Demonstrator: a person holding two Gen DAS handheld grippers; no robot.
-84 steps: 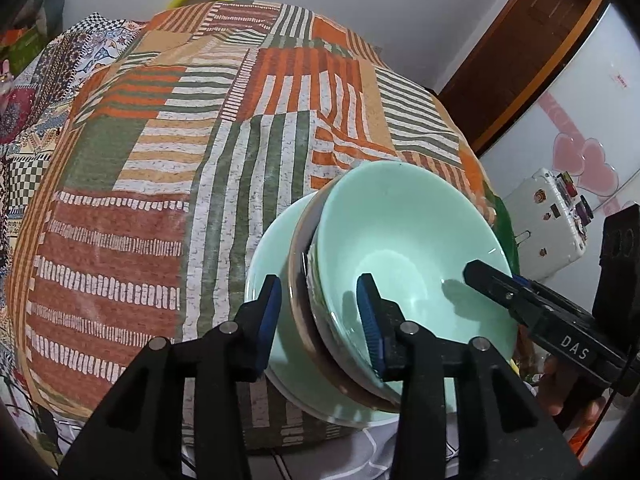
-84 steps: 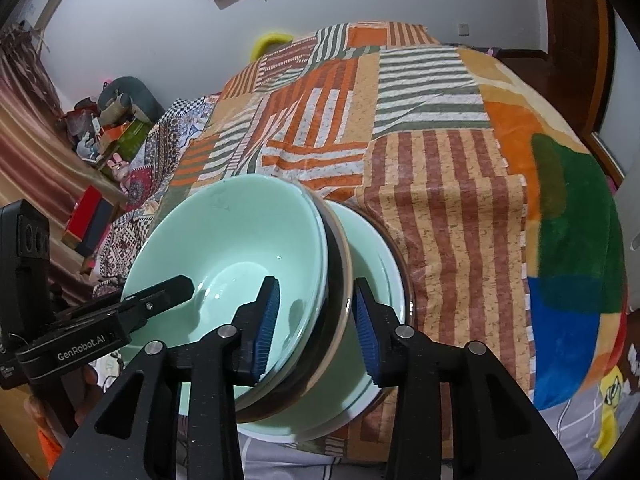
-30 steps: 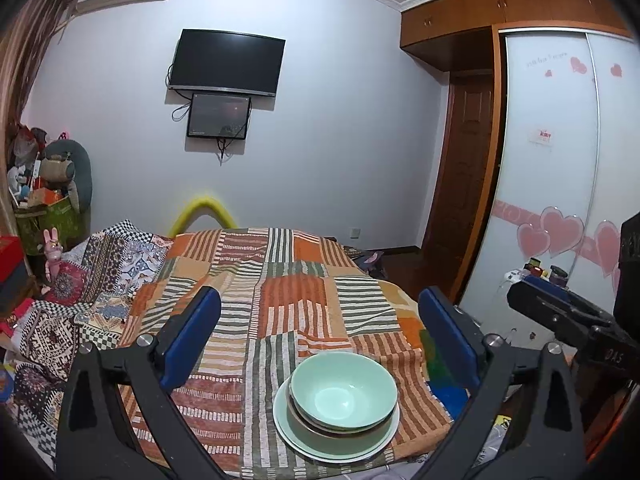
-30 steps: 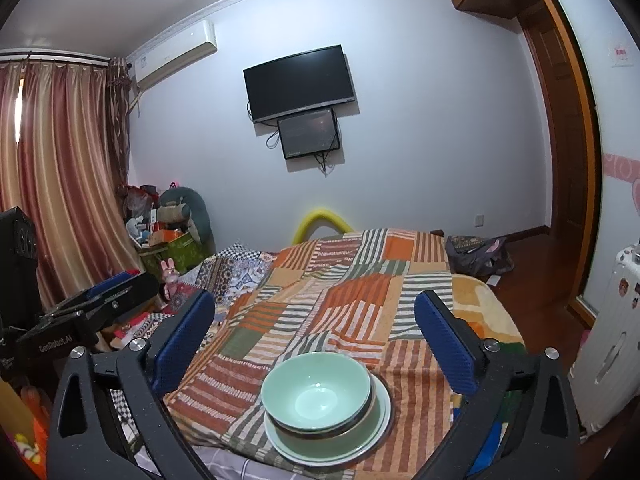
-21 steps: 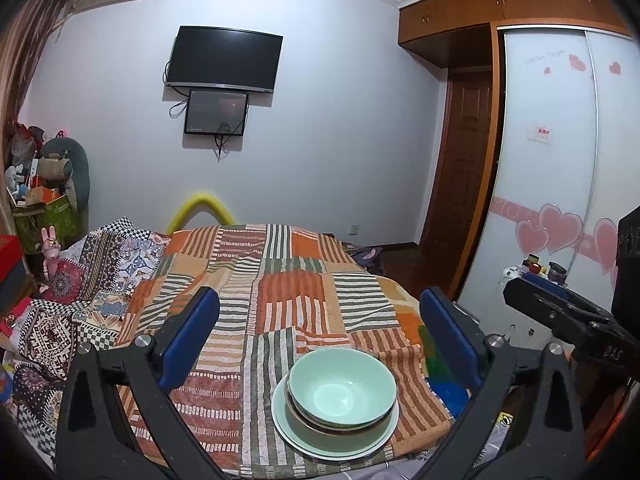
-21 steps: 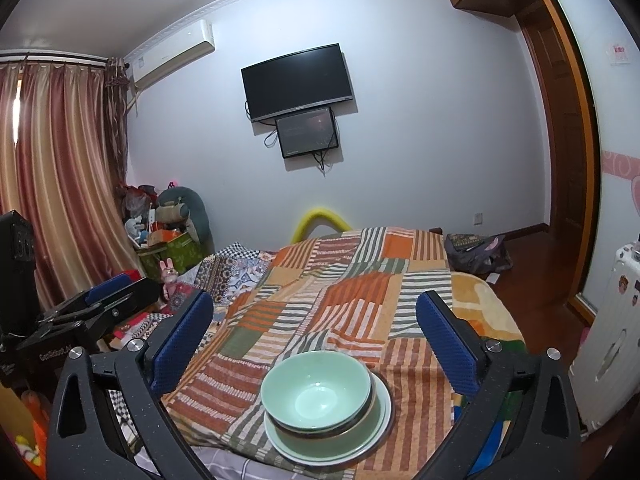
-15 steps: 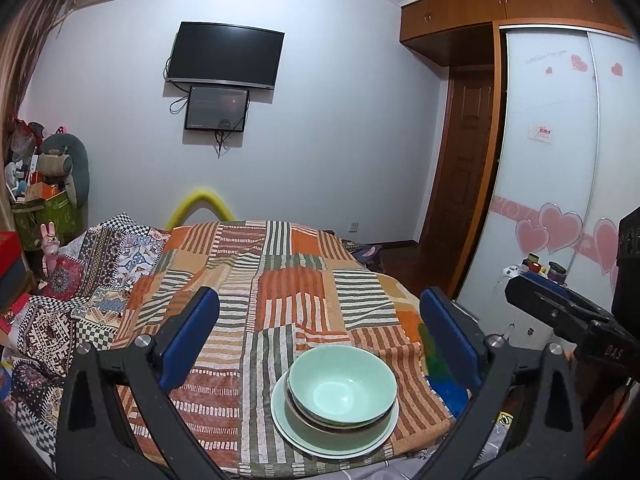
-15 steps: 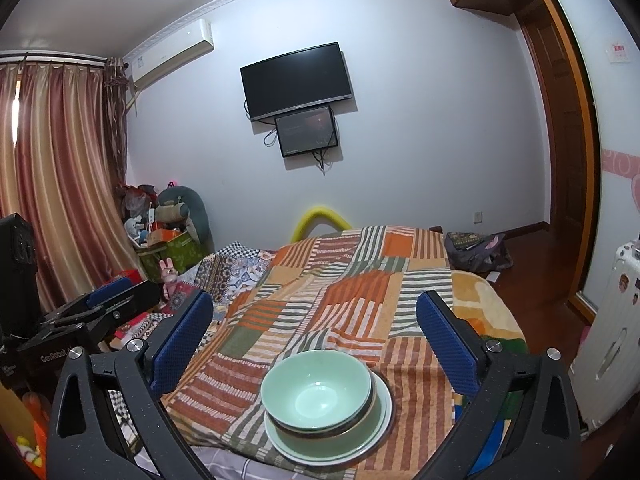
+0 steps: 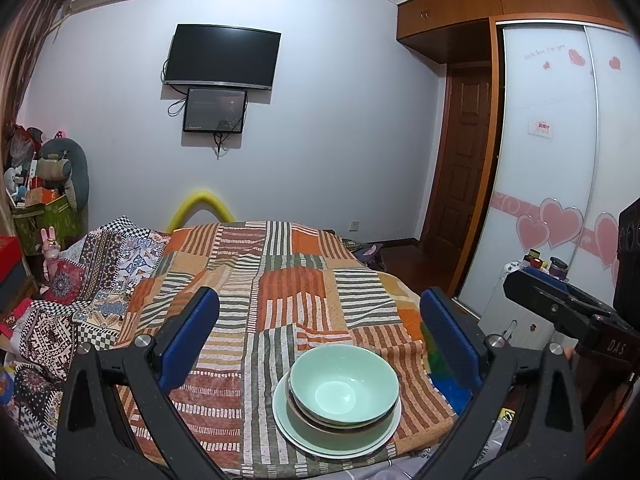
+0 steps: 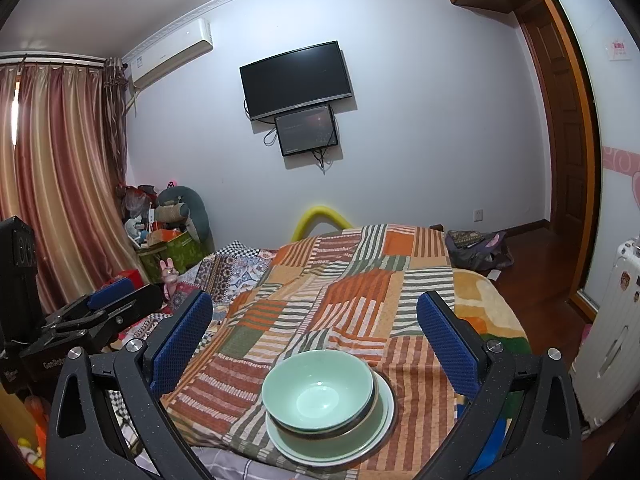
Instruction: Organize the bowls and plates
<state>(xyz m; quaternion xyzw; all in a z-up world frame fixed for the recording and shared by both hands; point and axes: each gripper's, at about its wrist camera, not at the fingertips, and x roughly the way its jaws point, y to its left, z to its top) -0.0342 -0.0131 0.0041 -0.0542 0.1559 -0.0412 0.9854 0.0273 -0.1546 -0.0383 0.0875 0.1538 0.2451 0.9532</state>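
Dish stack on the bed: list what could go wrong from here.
1. The stack sits near the foot edge of the patchwork quilt; a nudge could slide it off.
2. The quilt is soft bedding, so pressing nearby may tilt the green bowl off the plate beneath.
3. Both the left tongs and right tongs hang wide open and clear of the stack; a one-sided regrasp could tip it.
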